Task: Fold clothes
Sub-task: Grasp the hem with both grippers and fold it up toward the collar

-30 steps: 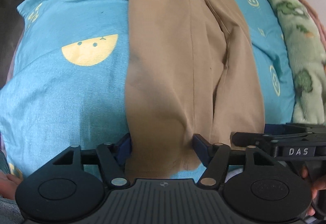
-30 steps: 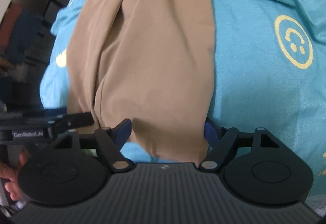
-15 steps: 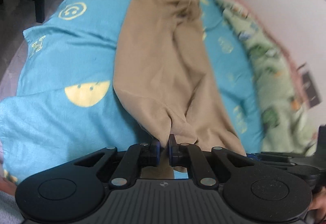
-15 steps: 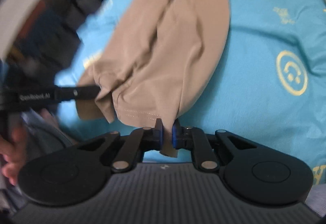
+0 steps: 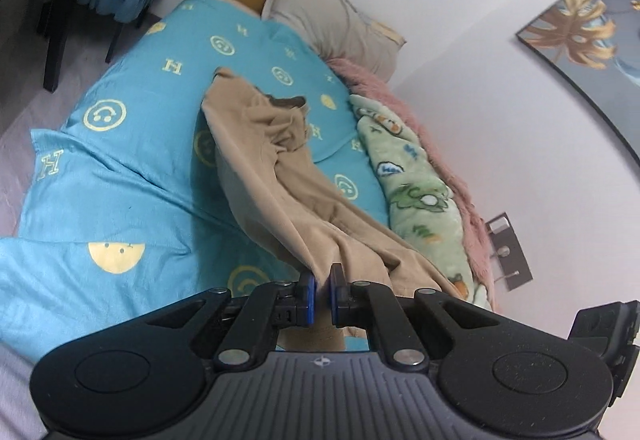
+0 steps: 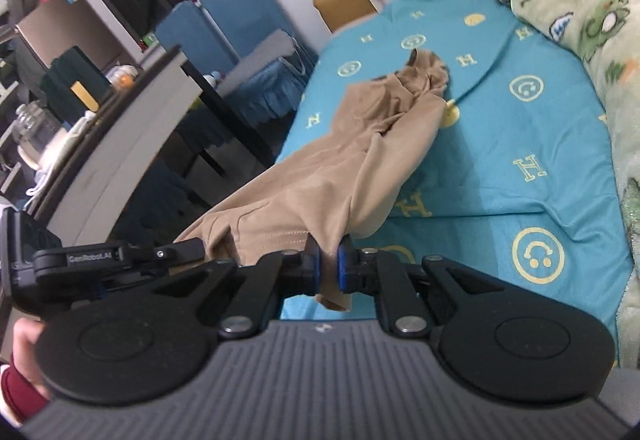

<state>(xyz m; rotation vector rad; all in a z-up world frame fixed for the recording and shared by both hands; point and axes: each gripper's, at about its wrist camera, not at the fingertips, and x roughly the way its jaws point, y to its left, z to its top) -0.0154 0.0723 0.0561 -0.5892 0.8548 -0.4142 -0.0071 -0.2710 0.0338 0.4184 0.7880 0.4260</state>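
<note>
Tan trousers (image 5: 276, 176) lie lengthwise on a bed with a turquoise sheet (image 5: 120, 176); they also show in the right wrist view (image 6: 352, 160). My left gripper (image 5: 323, 292) is shut on one corner of the near leg hem and holds it lifted off the bed. My right gripper (image 6: 329, 266) is shut on the other corner of the hem, also lifted. The left gripper also shows at the left edge of the right wrist view (image 6: 120, 256). The waist end rests bunched far up the bed (image 6: 424, 72).
A green cartoon blanket (image 5: 416, 184) and pink fleece (image 5: 376, 88) run along the wall side. A grey pillow (image 5: 340, 20) lies at the head. A dark table (image 6: 120, 128) and blue chairs (image 6: 240, 20) stand beside the bed.
Both grippers closed on the hem corners, then rose and pulled back. The near half of the trousers lifted off the sheet and the view widened to the whole bed.
</note>
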